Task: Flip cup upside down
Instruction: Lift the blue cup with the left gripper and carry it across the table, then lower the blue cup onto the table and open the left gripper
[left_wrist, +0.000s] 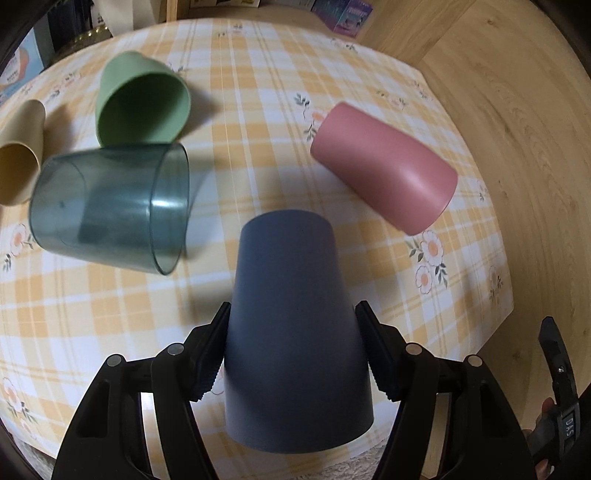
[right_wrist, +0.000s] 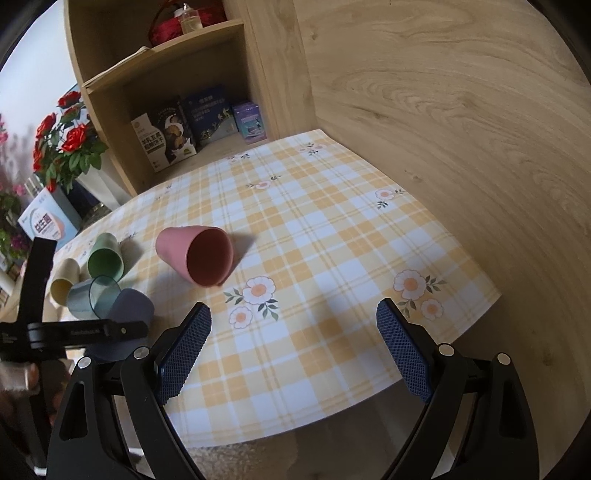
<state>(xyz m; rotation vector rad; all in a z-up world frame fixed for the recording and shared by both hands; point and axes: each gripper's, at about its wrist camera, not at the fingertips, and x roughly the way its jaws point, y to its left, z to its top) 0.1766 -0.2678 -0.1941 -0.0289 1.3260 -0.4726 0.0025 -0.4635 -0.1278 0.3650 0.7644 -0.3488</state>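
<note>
Judging by how things lie, the flip is in hand but not finished: the slate-blue cup (left_wrist: 295, 332) stands base-up between the fingers of the left hand-held gripper (left_wrist: 293, 349), near the front edge of the counter (left_wrist: 258, 74). Whether its rim is fully down on the checked cloth cannot be told, as the rim sits close to the camera. The gripper looks clamped on the cup's sides, so letting go is what remains for this cup.

Going left to right in the left wrist view, four other cups lie on their sides: a beige cup (left_wrist: 18, 155) at the far left, then a green cup (left_wrist: 140, 99) and, touching it in front, a clear teal cup (left_wrist: 110, 206), and well apart on the right a pink cup (left_wrist: 384, 166). Every mouth that shows looks empty; the pink cup's bare inside shows in the right wrist view.

The right hand-held gripper (right_wrist: 293, 347) hovers spread wide over the cloth, holding nothing.
</note>
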